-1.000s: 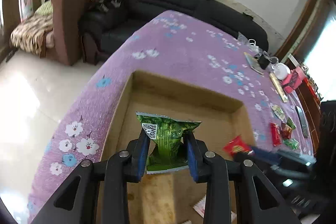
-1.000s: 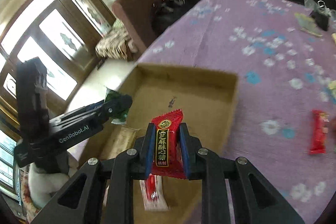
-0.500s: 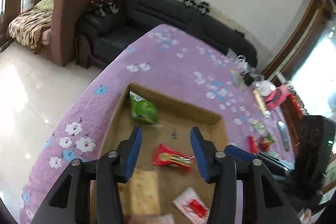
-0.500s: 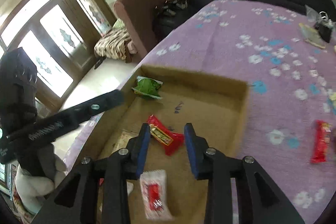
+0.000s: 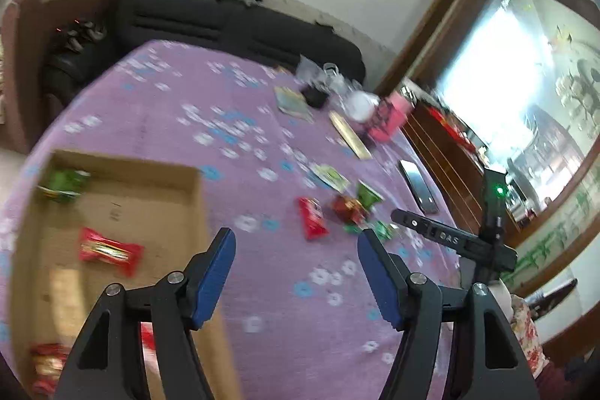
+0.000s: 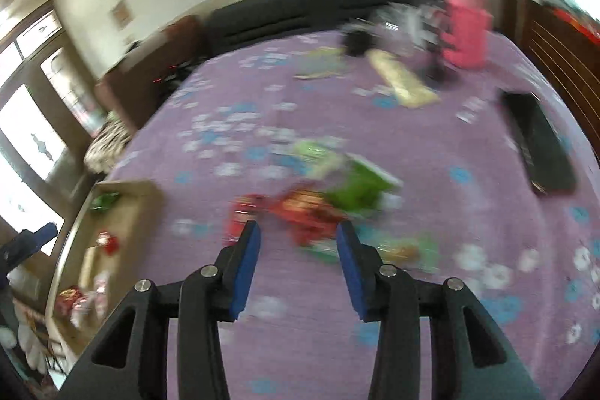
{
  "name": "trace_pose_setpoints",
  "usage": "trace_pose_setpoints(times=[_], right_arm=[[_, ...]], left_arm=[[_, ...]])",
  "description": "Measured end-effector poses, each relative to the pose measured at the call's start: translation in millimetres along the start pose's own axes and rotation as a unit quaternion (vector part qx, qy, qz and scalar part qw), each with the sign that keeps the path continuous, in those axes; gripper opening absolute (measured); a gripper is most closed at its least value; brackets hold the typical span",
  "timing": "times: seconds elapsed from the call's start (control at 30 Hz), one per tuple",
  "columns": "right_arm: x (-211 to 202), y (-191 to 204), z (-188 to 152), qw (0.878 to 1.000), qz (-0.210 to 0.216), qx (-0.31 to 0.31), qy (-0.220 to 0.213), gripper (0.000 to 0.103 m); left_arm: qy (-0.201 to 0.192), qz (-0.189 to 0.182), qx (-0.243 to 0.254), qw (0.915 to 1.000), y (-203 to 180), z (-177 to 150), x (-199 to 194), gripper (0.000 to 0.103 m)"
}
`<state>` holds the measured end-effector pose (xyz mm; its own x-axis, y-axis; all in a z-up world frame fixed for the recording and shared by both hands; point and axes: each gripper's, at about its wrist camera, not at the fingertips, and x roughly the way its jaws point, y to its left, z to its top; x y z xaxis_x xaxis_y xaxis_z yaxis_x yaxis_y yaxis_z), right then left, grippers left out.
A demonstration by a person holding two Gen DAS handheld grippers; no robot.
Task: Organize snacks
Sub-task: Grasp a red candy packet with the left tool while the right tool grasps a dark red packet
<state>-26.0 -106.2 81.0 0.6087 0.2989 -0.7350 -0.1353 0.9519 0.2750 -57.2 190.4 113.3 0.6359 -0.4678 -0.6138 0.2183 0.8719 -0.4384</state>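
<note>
My left view shows the cardboard box on the purple tabletop clearly, holding the green packet and red candy I gripped a second ago; my right view blurs the loose snacks. My left claw and right claw have just been opening, both empty. No writing is readable.

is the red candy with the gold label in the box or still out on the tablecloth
In the box. The red candy lies flat on the cardboard box floor, inside its walls, apart from the green packet in the far corner.
</note>
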Motion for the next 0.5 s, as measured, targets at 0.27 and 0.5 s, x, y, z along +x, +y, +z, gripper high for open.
trace_pose_setpoints(times=[0.27, 0.5], right_arm=[[40.1, -5.9, 7.1, 0.999, 0.026, -0.018, 0.006, 0.041], [78.2, 39.9, 13.7, 0.992, -0.026, -0.126, 0.020, 0.056]], left_arm=[[0.051, 0.018, 0.003, 0.9985, -27.1, -6.2, 59.4, 0.071], [0.070, 0.049, 0.013, 0.9963, -30.5, -4.8, 91.6, 0.071]])
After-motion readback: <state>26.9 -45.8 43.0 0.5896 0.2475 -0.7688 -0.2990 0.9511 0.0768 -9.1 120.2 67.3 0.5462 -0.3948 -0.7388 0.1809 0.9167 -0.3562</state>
